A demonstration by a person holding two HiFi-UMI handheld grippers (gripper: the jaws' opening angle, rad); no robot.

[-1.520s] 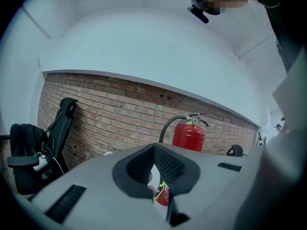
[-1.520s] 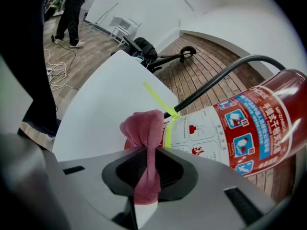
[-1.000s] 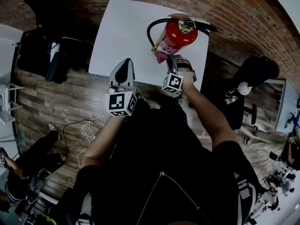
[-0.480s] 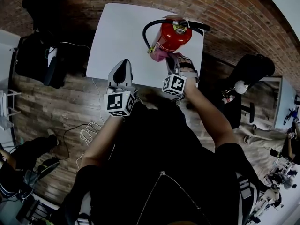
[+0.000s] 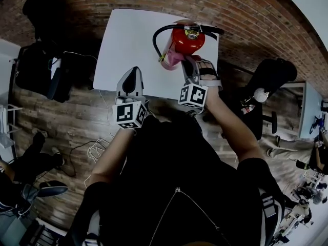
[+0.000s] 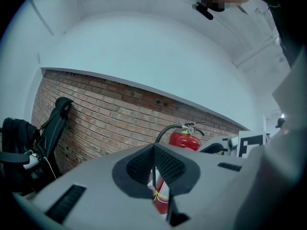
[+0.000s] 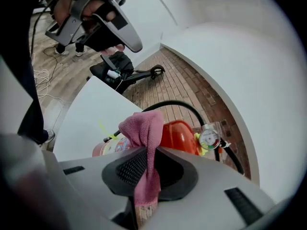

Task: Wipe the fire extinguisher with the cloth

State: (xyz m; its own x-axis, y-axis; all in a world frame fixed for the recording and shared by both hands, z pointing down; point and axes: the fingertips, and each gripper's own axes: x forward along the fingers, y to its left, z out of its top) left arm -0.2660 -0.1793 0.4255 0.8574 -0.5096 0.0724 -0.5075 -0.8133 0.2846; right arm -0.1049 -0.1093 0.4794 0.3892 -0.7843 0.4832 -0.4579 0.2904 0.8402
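A red fire extinguisher [image 5: 185, 38] with a black hose stands upright near the far right corner of the white table [image 5: 128, 40]. My right gripper [image 5: 188, 64] is shut on a pink cloth [image 5: 172, 59] and holds it against the extinguisher's near side. In the right gripper view the cloth [image 7: 146, 133] hangs pinched between the jaws, in front of the red body [image 7: 180, 134] and the pressure gauge [image 7: 209, 139]. My left gripper [image 5: 132, 75] hovers over the table's near edge, shut and holding nothing. In the left gripper view the extinguisher [image 6: 184, 140] shows beyond the jaws.
A brick wall [image 5: 246, 14] runs behind the table. A black chair with a bag [image 5: 41, 65] stands to the left and another office chair [image 5: 271, 78] to the right. Cables [image 5: 97, 145] lie on the wooden floor near my left side.
The right gripper keeps the cloth on the extinguisher's side and has shifted only slightly. The left gripper has hardly moved. The head view has tilted a little.
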